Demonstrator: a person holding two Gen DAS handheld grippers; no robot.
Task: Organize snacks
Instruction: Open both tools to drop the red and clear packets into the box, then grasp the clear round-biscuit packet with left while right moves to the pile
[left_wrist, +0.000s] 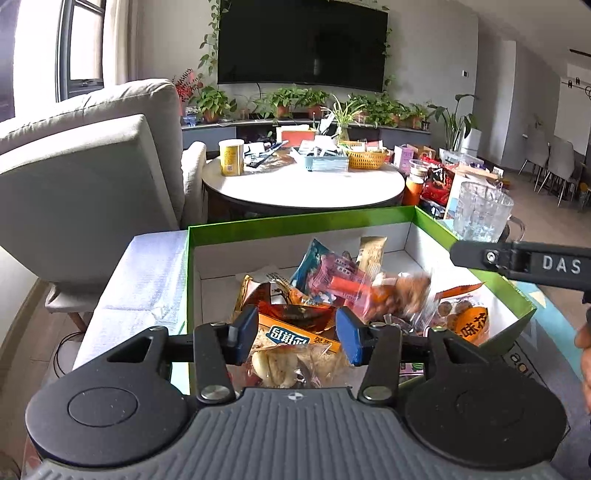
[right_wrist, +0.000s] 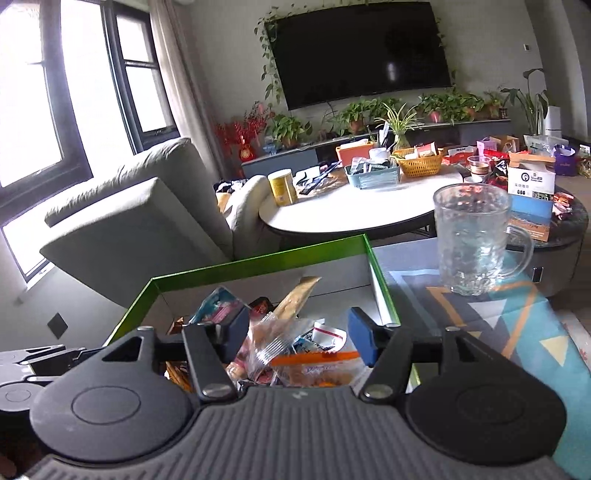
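A green-rimmed box (left_wrist: 295, 220) with white walls holds a loose heap of snack packets. In the left wrist view my left gripper (left_wrist: 297, 334) hangs open over the near end of the heap. Its blue pads (left_wrist: 245, 332) stand apart above an orange-labelled packet (left_wrist: 299, 338) and a brown foil one (left_wrist: 291, 312). A clear packet of brown snacks (left_wrist: 400, 291) looks blurred above the pile. My right gripper (right_wrist: 298, 336) is open too, over a clear packet (right_wrist: 280, 343) and an orange-striped bag (right_wrist: 317, 363). Neither pad presses on them. One right finger (left_wrist: 517, 258) shows from the side.
A clear glass mug (right_wrist: 469, 236) stands on the patterned tabletop (right_wrist: 498, 325) just right of the box (right_wrist: 258, 266). Behind are a cluttered round white table (left_wrist: 303, 188), a grey armchair (left_wrist: 85, 166) on the left, and a wall television above potted plants.
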